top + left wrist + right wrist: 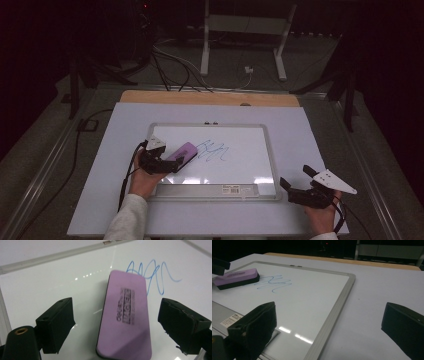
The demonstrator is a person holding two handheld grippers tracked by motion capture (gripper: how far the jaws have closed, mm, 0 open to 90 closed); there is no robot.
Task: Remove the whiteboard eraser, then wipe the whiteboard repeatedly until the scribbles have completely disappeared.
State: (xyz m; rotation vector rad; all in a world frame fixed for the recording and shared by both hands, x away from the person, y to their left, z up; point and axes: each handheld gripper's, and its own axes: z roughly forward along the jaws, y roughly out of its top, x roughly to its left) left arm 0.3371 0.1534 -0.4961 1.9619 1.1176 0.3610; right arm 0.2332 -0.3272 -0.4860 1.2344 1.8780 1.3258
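Observation:
A pale purple eraser lies flat on the whiteboard, just left of a blue scribble. My left gripper is open around the near end of the eraser. In the left gripper view both pads stand clear of its sides, and the scribble runs past its far end. My right gripper rests on the table off the board's near right corner, open wide with nothing between its jaws. From there the eraser and scribble lie far left.
The whiteboard's grey frame lies on a white tabletop with a wooden strip along the far edge. A labelled tray runs along the board's near side. Cables and white stand legs lie on the floor beyond.

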